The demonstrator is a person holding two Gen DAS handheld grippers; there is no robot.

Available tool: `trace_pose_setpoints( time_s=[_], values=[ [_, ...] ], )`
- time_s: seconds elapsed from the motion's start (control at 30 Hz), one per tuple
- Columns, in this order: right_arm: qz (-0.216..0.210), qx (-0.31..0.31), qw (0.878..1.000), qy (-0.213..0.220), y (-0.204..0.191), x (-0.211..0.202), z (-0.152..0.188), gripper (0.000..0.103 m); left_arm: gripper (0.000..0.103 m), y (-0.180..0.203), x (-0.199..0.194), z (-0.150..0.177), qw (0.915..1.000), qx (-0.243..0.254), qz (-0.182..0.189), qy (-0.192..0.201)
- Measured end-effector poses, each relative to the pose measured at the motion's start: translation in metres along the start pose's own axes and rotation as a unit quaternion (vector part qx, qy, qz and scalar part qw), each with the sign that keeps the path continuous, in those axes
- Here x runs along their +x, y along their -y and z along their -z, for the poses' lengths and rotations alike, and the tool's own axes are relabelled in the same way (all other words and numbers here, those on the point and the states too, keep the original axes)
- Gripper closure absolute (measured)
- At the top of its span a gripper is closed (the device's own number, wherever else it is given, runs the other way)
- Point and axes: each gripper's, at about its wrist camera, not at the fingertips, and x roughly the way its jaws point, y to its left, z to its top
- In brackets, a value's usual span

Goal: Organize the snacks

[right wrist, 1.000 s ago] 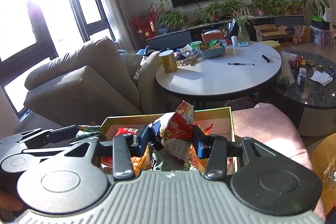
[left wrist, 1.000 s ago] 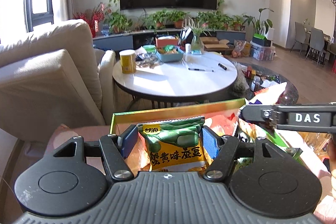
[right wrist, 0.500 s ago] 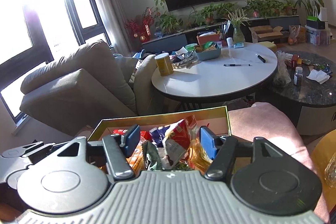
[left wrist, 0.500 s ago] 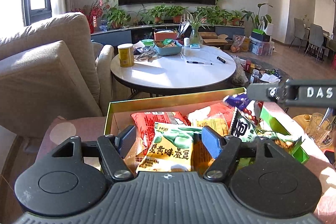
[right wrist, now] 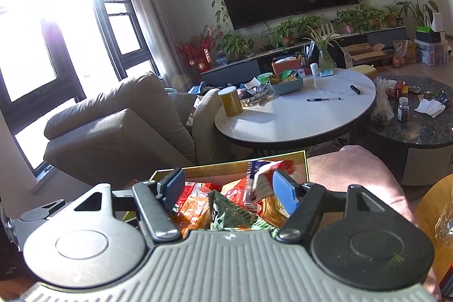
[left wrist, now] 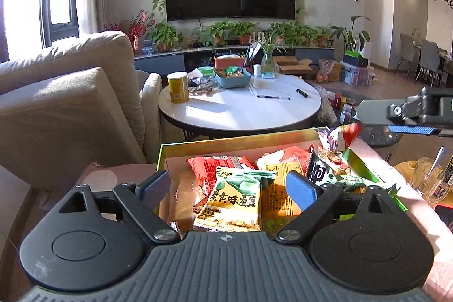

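Left gripper (left wrist: 226, 188) has just been opening, jaws now spread wide w/ the yellow-green bean packet (left wrist: 230, 203) between but clear of both pads; it lies flat in the gold-edged box (left wrist: 226, 138) atop other snacks, prob. so its label faces up. Right gripper (right wrist: 226, 188) is also spread; a red-white packet (right wrist: 262, 180) sits blurred just beside its right pad (right wrist: 284, 196), apparently dropping free into the same box, which rests on a pink cushion (right wrist: 359, 169).
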Motion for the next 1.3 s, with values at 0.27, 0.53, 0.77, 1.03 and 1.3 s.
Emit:
trace_pose_setpoints(
  time_s=[0.27, 0.53, 0.77, 1.03, 1.3],
  values=[
    [-0.003, 0.005, 1.000, 0.026, -0.002, -0.026, -0.006, 0.038, 0.011, 0.002, -0.025, 0.004, 0.9999, 0.001, -0.005, 0.016],
    [0.008, 0.022, 0.998, 0.055, 0.000, -0.056, -0.017, 0.038, 0.003, 0.000, -0.052, 0.004, 0.9993, -0.007, -0.009, 0.035],
    [-0.019, -0.027, 0.999, 0.012, -0.033, -0.056, 0.019, 0.038, 0.001, 0.000, -0.071, 0.016, 0.9991, -0.011, -0.018, 0.036],
    [-0.036, -0.007, 0.999, -0.016, -0.041, -0.064, 0.040, 0.038, 0.001, -0.004, -0.095, 0.030, 0.9983, -0.027, -0.034, 0.038],
    [-0.033, -0.010, 0.999, -0.023, -0.051, -0.081, 0.054, 0.038, 0.001, -0.003, -0.114, 0.044, 0.9978, -0.036, -0.044, 0.034]
  ],
)
